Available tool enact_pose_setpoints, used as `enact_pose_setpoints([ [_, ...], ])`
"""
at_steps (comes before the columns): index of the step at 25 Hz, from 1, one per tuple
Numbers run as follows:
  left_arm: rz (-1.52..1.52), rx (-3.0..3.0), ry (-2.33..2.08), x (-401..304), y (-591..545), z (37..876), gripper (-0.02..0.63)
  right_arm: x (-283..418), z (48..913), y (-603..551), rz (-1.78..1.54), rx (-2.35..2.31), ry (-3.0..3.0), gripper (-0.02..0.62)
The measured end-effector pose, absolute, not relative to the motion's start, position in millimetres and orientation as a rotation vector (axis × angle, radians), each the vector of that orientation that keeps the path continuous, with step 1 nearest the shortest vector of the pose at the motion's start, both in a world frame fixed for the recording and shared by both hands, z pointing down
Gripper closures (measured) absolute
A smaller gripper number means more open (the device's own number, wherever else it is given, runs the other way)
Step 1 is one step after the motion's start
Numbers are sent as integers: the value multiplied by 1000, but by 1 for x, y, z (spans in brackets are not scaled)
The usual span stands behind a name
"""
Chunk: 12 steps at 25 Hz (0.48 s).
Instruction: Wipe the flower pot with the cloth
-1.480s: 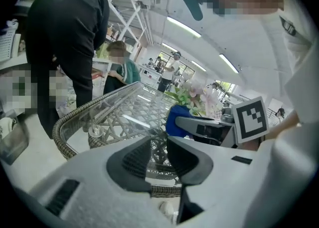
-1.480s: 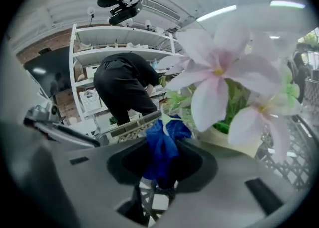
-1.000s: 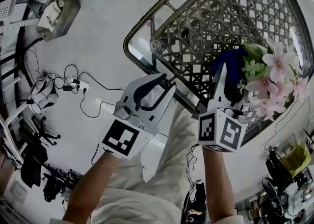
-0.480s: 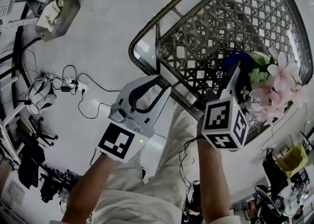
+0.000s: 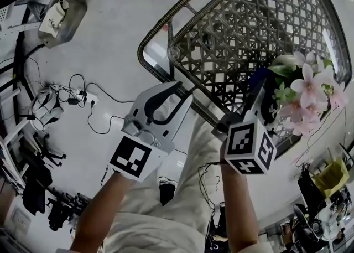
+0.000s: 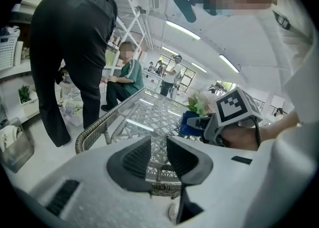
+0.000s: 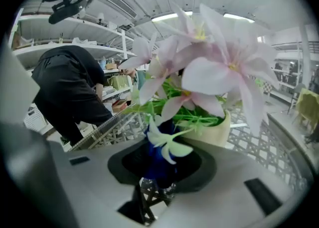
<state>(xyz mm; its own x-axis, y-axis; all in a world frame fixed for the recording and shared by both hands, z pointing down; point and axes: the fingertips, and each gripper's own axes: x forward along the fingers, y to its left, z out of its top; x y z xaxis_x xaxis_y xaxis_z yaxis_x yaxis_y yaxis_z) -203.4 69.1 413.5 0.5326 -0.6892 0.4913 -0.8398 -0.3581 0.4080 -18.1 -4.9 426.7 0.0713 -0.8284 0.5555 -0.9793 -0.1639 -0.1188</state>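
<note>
A cream flower pot (image 7: 220, 130) with pink flowers (image 5: 310, 88) stands at the right edge of the wicker lattice table (image 5: 232, 30). My right gripper (image 5: 258, 84) is shut on a blue cloth (image 5: 254, 76) and holds it against the pot's left side. In the right gripper view the cloth (image 7: 158, 158) hangs between the jaws of the right gripper (image 7: 159, 166), with blossoms right in front. My left gripper (image 5: 185, 89) hovers off the table's near edge, holding nothing. Seen in the left gripper view, the left gripper (image 6: 159, 146) shows only a thin slit between its pads. The cloth (image 6: 190, 122) shows there too.
A person in dark trousers (image 6: 70, 47) stands left of the table and another sits behind it (image 6: 124, 72). Cables and a power strip (image 5: 83, 96) lie on the floor at left. A yellow bag (image 5: 331, 175) sits at lower right.
My right gripper has turned and shifted a little while keeping the cloth at the pot's side. The left gripper has barely moved.
</note>
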Motion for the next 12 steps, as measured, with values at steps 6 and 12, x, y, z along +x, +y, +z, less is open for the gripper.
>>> enact_pose_setpoints([
  [6,321,2163,-1214,-186,69,407,518,-2,424,11,755,2052,-1817,462],
  [12,328,2175,-1202,-175,79,408,518,5,427,30,711,1969,-1883,460],
])
